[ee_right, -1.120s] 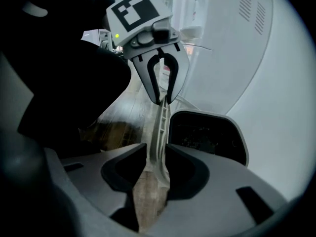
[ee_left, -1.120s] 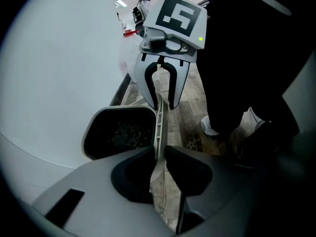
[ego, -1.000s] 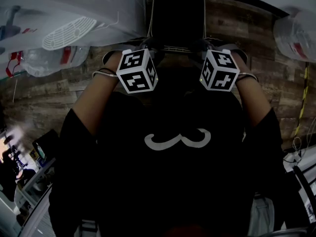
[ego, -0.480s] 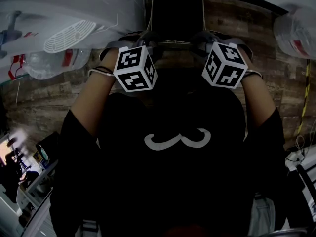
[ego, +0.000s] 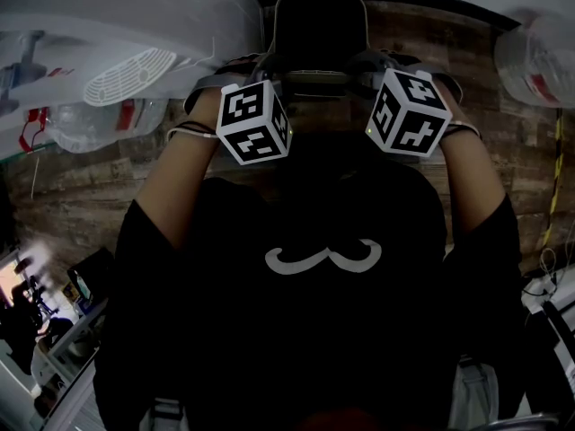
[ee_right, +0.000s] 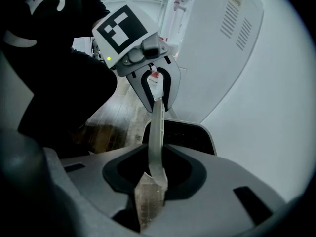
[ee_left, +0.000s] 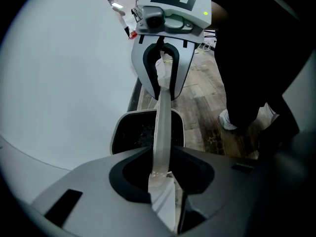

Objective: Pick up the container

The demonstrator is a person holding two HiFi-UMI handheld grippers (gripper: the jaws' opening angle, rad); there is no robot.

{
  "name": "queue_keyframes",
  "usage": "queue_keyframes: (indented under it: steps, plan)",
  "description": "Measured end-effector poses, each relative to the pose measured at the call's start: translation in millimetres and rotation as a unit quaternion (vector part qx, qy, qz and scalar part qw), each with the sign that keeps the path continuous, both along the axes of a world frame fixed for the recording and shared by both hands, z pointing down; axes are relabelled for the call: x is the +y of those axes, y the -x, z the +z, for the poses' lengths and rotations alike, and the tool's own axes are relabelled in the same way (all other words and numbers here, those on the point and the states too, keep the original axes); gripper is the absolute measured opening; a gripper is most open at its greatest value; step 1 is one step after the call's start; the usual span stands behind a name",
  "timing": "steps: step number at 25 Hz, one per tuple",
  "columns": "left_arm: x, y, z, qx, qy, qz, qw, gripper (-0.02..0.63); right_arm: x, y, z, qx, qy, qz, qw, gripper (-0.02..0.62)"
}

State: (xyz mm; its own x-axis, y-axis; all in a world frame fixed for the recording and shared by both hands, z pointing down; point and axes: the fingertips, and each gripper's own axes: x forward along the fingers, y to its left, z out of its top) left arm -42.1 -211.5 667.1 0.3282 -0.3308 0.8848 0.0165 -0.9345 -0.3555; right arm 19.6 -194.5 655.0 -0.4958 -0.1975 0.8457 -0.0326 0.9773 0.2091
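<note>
Left tool (ee_left: 165, 179) jaws have just been opening and stand part open. A clear strip (ee_left: 162, 127) sits between them, with a gap on one side. Right tool (ee_right: 153, 177) pinches the strip's other end. Dark container (ee_left: 129, 132) is right under the strip, over the wood floor (ee_left: 202, 112).

I see the container (ego: 321, 25) just ahead of me: a dark tub with rounded corners and a pale rim, upright, mouth open. A pale, see-through strip (ee_left: 162, 127) runs straight across above its mouth, over the wood floor (ee_left: 205, 112).
</note>
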Motion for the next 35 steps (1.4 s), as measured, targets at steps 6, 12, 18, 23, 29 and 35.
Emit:
queue_keyframes:
  steps: [6, 12, 18, 23, 29, 35]
  plan:
    - [1, 1, 1, -0.015, 0.019, 0.001, 0.9997, 0.107, 1, 1, 1, 0.014, 0.028, -0.002, 1.0, 0.101]
    - [3, 1, 2, -0.02, 0.035, 0.002, 0.9992, 0.107, 2, 1, 3, 0.025, 0.048, 0.005, 0.999, 0.101]
    - [1, -1, -3, -0.032, 0.059, -0.016, 0.9976, 0.107, -4, -3, 0, 0.051, 0.056, 0.029, 0.997, 0.104]
    - [5, -5, -18, -0.024, 0.096, -0.038, 0.9944, 0.107, -6, -7, -14, 0.049, 0.093, 0.058, 0.993, 0.115]
    - [9, -2, -30, -0.019, 0.146, -0.065, 0.987, 0.107, -11, -8, -32, 0.046, 0.104, 0.093, 0.989, 0.126]
    - [37, -4, -38, -0.033, 0.191, -0.079, 0.9777, 0.106, 14, -10, -37, 0.052, 0.124, 0.104, 0.985, 0.126]
